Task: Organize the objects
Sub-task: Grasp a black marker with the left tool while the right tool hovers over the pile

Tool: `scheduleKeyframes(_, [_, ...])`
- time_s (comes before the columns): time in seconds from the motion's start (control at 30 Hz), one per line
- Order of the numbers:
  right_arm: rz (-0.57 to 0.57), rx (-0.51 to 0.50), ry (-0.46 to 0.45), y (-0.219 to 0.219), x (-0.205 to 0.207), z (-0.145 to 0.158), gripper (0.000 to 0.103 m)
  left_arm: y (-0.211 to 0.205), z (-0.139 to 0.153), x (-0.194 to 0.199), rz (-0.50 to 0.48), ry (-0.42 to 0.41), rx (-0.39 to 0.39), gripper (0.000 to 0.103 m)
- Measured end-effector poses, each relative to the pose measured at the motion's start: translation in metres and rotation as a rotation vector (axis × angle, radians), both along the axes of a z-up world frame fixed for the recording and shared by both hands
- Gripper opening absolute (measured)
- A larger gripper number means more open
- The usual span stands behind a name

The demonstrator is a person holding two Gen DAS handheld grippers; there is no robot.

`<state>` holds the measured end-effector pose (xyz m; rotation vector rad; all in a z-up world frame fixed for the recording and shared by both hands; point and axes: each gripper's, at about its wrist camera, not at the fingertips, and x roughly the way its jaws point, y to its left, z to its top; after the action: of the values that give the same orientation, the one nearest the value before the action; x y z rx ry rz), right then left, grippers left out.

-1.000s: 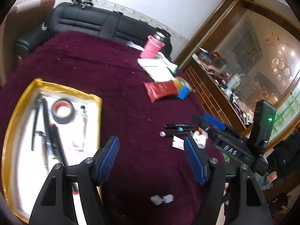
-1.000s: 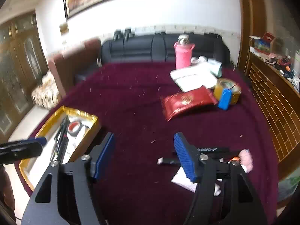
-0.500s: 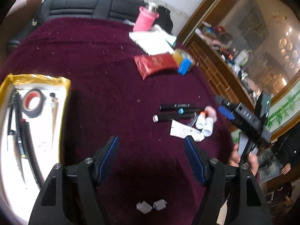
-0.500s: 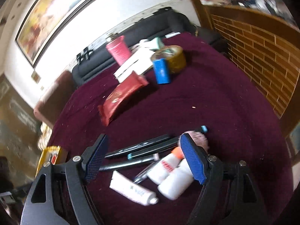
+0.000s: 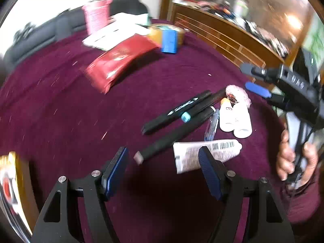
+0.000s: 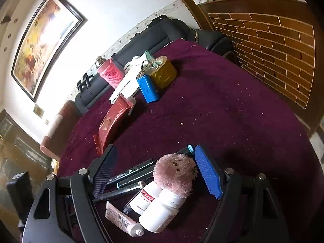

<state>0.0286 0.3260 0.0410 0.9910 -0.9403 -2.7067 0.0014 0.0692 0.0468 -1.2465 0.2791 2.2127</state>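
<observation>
a barcode shows on the white tube (image 5: 204, 155). red characters mark the small white bottle (image 6: 146, 199), too small to read. white print runs along one black marker (image 6: 131, 172), also illegible.

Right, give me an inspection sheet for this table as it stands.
Surface: maroon cloth, flecked with lint.
Job's things: three markers, pen, two white bottles, tube, pink fluffy toy, all in one cluster.
Clutter: red packet, blue box leaning on a tape roll, pink flask, papers.
Grippers: left gripper open, over marker and tube; right gripper open, around the toy.
Cables: nothing seen.
Surroundings: black sofa, painting, brick-patterned cabinet.
</observation>
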Motion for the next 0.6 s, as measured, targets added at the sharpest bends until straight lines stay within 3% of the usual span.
scheduleKeyframes(0.1, [0.007, -0.028, -0.014, 0.002, -0.002, -0.003, 0.079, 0.015, -0.007, -0.014, -0.025, 0.035, -0.043, 0.065])
scheduleKeyframes(0.2, [0.011, -0.032, -0.018, 0.003, -0.002, -0.004, 0.079, 0.024, -0.025, -0.024, -0.046, -0.045, -0.054, 0.064])
scheduleKeyframes(0.27, [0.007, -0.028, -0.012, 0.003, 0.000, -0.003, 0.079, 0.028, -0.027, -0.017, -0.071, -0.025, -0.064, 0.061])
scheduleKeyframes(0.4, [0.015, -0.029, -0.019, 0.003, -0.001, -0.004, 0.079, 0.033, -0.020, 0.004, -0.171, -0.128, 0.007, 0.036])
scheduleKeyframes(0.5, [0.016, -0.029, -0.024, 0.003, -0.001, -0.005, 0.079, 0.038, -0.013, 0.021, -0.240, -0.126, 0.001, 0.036])
scheduleKeyframes(0.6, [0.008, -0.035, -0.023, 0.004, 0.000, -0.005, 0.079, 0.032, -0.002, 0.014, -0.201, -0.104, 0.040, 0.037])
